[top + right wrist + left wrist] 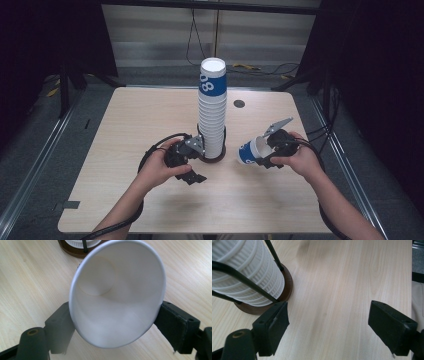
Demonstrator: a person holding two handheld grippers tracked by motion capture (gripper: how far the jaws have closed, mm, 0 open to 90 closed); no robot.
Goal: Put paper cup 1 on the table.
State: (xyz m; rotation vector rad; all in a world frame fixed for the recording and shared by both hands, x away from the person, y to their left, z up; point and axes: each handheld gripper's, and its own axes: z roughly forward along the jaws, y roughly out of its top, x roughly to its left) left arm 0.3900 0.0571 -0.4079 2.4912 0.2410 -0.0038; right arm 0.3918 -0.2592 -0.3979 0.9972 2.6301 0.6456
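A tall stack of white paper cups [212, 110], the top one banded blue, stands in a wire holder on a round brown base [220, 156] at the middle of the table. My left gripper [198, 162] rests low beside that base, open, with bare tabletop between its jaws. In the left gripper view the stack [244, 272] and the base [287, 282] lie just past the left jaw of this gripper [328, 315]. To the right of the stack, my right gripper [262, 152] is shut on a single blue-and-white cup [248, 151] held on its side. In the right gripper view the cup's [117, 290] mouth faces the camera and its rim is squeezed oval.
The light wooden table [140, 115] has a small dark cable hole [239, 104] behind the stack. Cables lie on the grey floor beyond the far edge, and metal rails run along both sides. Dark curtains hang at left and right.
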